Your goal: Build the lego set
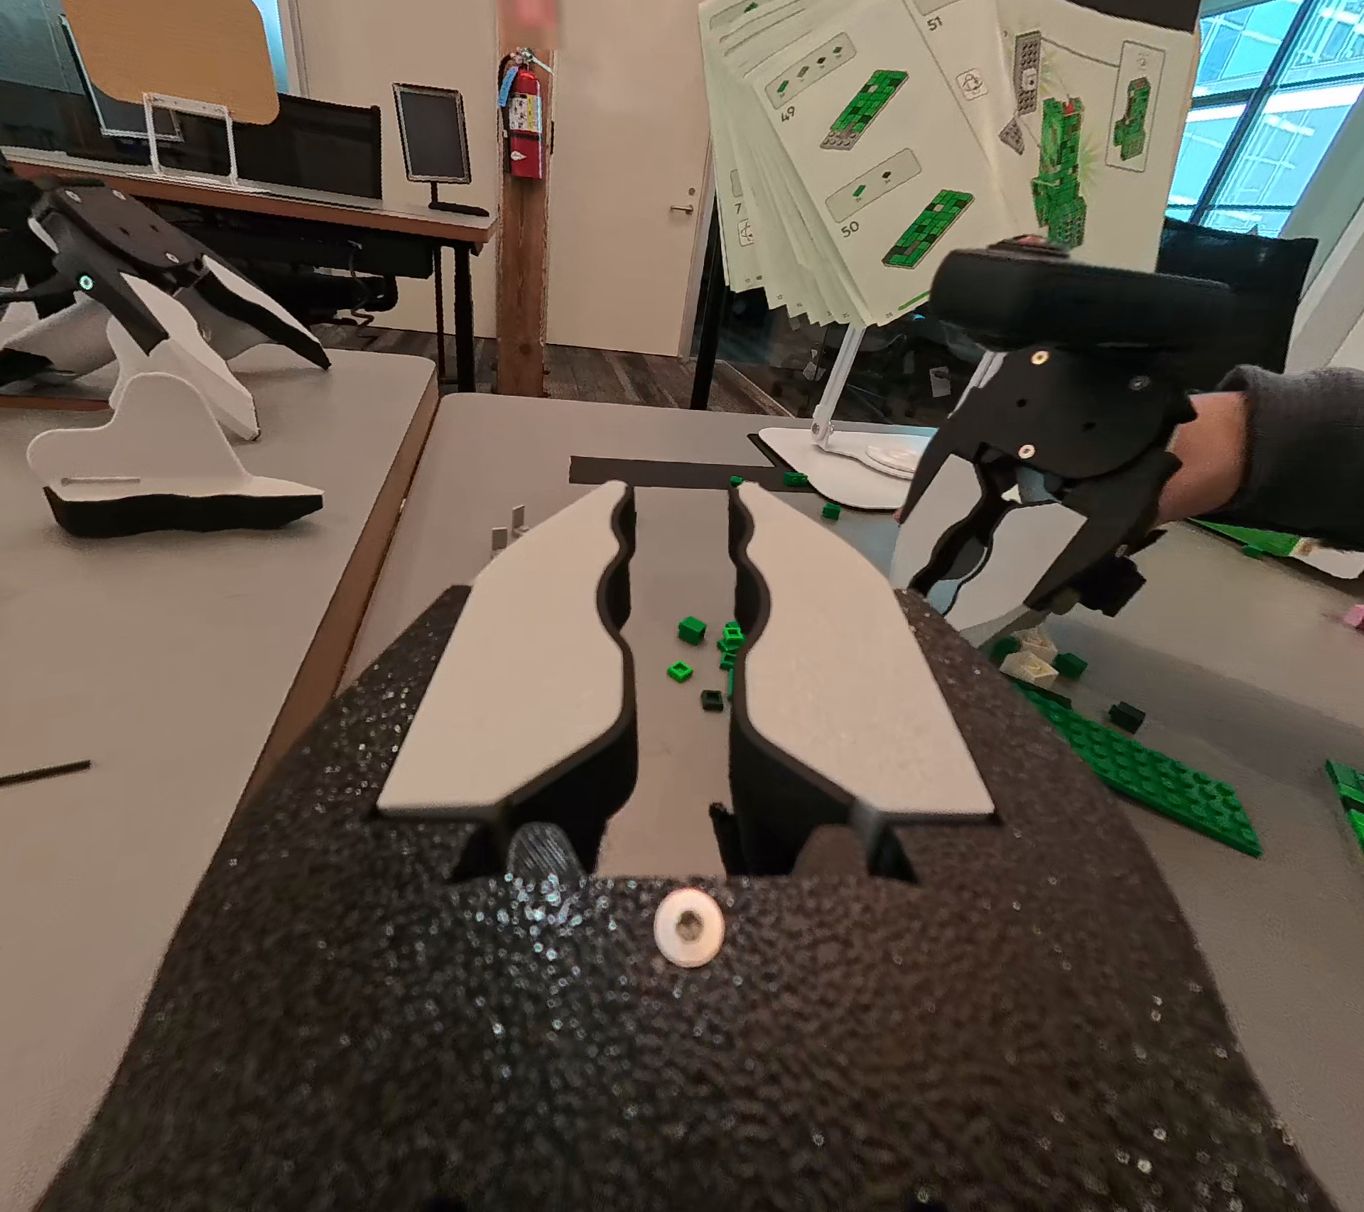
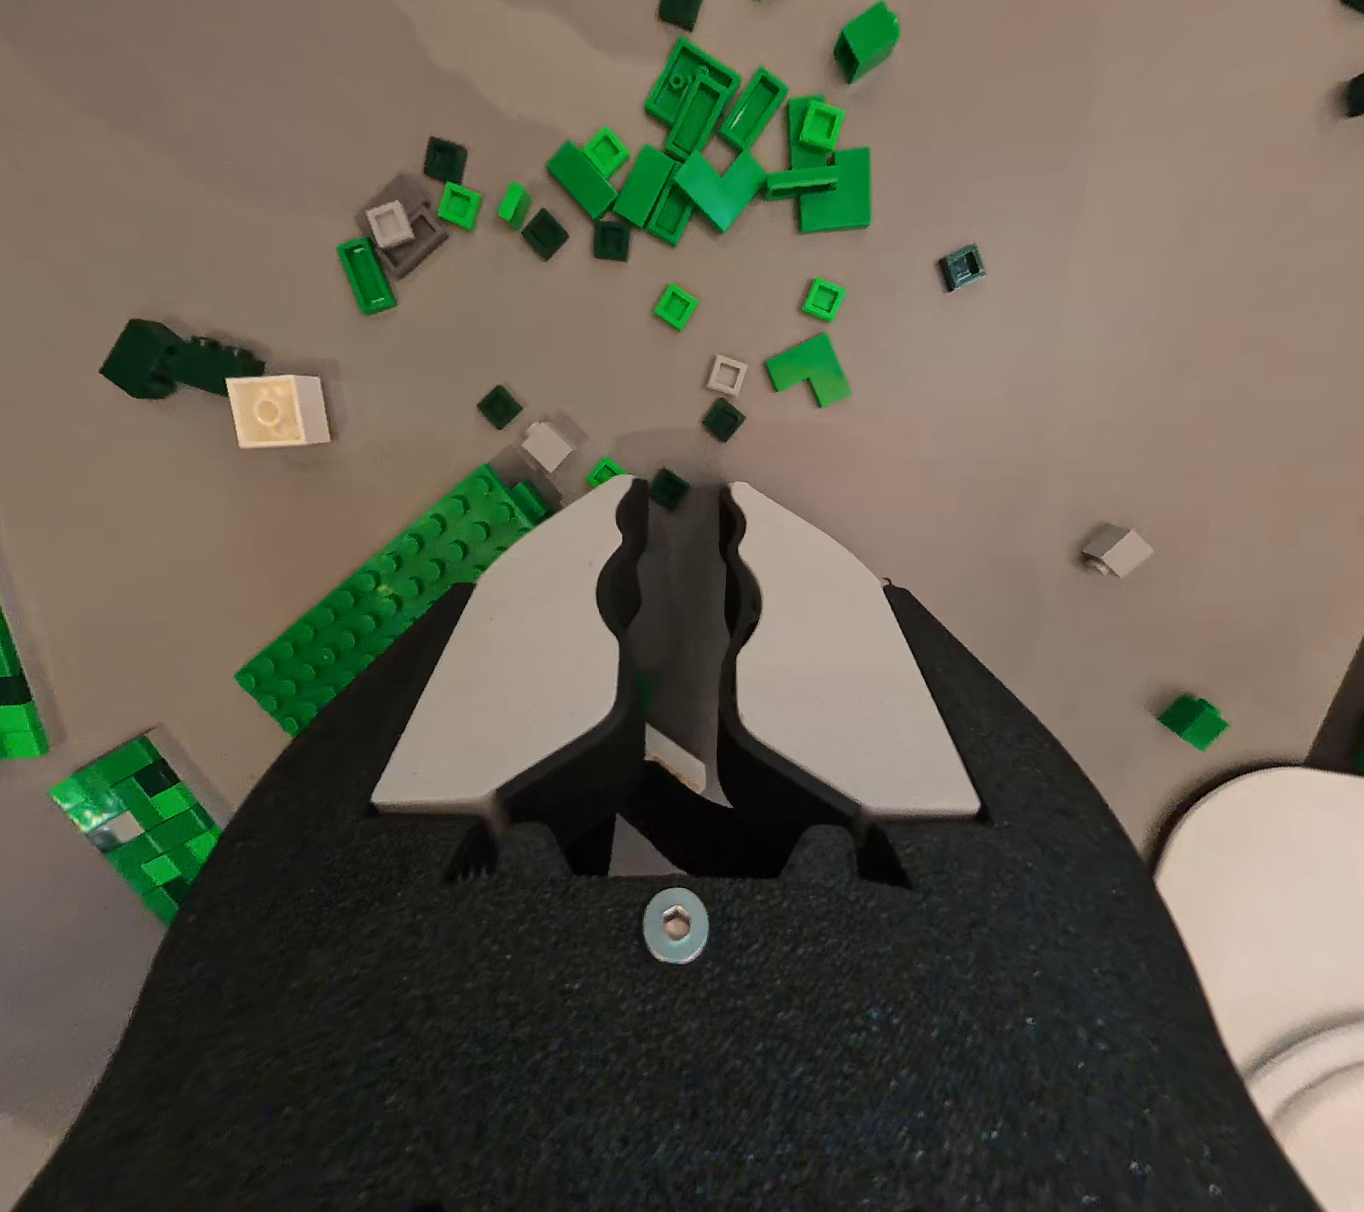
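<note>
My right gripper (image 2: 683,486) points down at the grey table (image 2: 1033,365), jaws a little apart with nothing between the pads. A small dark green tile (image 2: 668,487) lies on the table just past its fingertips, nearer the left one. A green studded baseplate (image 2: 384,593) lies beside its left finger. My left gripper (image 1: 680,494) hovers over the table, open and empty, with a few small green pieces (image 1: 694,630) below its jaws. In the left wrist view the right gripper (image 1: 974,593) hangs at the right, held by a hand (image 1: 1210,460).
Many loose green tiles (image 2: 708,158) lie ahead of the right gripper. A white brick (image 2: 277,410), a grey brick (image 2: 1114,549) and a part-built green block (image 2: 140,815) lie around it. An open instruction booklet (image 1: 871,143) stands on a white stand (image 1: 849,468). Spare grippers (image 1: 147,305) rest on the left table.
</note>
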Demonstrator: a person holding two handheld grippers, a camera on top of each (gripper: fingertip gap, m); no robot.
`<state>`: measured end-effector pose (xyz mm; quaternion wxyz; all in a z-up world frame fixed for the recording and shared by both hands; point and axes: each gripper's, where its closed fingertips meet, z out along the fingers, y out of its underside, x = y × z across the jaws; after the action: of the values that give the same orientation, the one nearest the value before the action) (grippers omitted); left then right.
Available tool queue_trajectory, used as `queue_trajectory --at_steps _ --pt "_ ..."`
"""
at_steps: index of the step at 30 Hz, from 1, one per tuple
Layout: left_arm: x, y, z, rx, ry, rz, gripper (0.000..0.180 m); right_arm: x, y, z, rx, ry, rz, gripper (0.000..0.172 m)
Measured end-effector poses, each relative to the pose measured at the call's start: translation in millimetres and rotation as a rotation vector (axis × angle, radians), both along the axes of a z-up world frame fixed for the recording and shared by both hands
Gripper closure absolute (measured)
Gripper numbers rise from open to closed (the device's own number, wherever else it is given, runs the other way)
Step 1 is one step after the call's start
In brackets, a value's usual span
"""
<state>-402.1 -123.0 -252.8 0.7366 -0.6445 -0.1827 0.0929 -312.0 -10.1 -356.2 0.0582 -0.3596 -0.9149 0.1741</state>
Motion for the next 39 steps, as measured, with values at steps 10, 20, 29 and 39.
queue_trajectory --at_steps 10,20,29,39 --pt "11.9 7.9 -0.2 -0.007 0.002 -0.09 0.158 -2.1 -1.7 6.0 0.085 0.14 0.103 0.164" --pt "96.6 41.1 -10.4 -0.03 -0.266 -0.667 0.163 18.2 -46.5 73.8 0.13 0.623 0.263 0.164" --pt "113.6 43.5 -12.4 -0.113 -0.192 -0.678 0.144 83.8 -28.9 76.2 0.173 0.568 0.142 0.164" --pt "206.1 34.8 -28.6 -0.386 0.053 -0.696 0.131 151.0 25.7 15.5 0.17 0.281 0.035 0.164"
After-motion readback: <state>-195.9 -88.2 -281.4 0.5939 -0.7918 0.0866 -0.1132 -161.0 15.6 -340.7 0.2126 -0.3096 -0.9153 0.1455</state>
